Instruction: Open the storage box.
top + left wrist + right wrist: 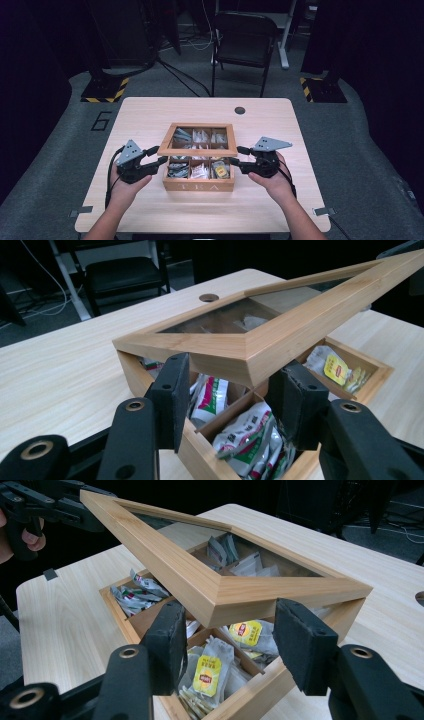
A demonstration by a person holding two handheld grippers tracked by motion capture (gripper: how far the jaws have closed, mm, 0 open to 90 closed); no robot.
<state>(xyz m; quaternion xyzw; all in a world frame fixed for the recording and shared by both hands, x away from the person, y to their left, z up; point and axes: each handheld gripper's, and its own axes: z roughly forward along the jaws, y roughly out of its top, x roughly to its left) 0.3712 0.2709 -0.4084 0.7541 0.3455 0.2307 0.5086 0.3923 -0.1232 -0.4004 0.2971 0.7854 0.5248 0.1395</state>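
Note:
A wooden tea box [197,186] stands on the table near its front middle, its compartments full of tea bags [207,672] and green-and-white sachets [250,435]. Its glass-paned lid [197,151] is tilted up at the front. My left gripper [157,154] is at the lid's front left corner; in the left gripper view its jaws [232,390] press on both sides of that lid corner [280,335]. My right gripper [238,155] is at the front right corner. In the right gripper view the lid corner [200,587] sits between its jaws [230,635], with a gap at the left pad.
The light wooden table [150,115] has a round cable hole [240,110] at the back. A black folding chair [245,37] stands beyond it. Stand bases with yellow-black stripes [105,90] sit on the grey floor at the back corners.

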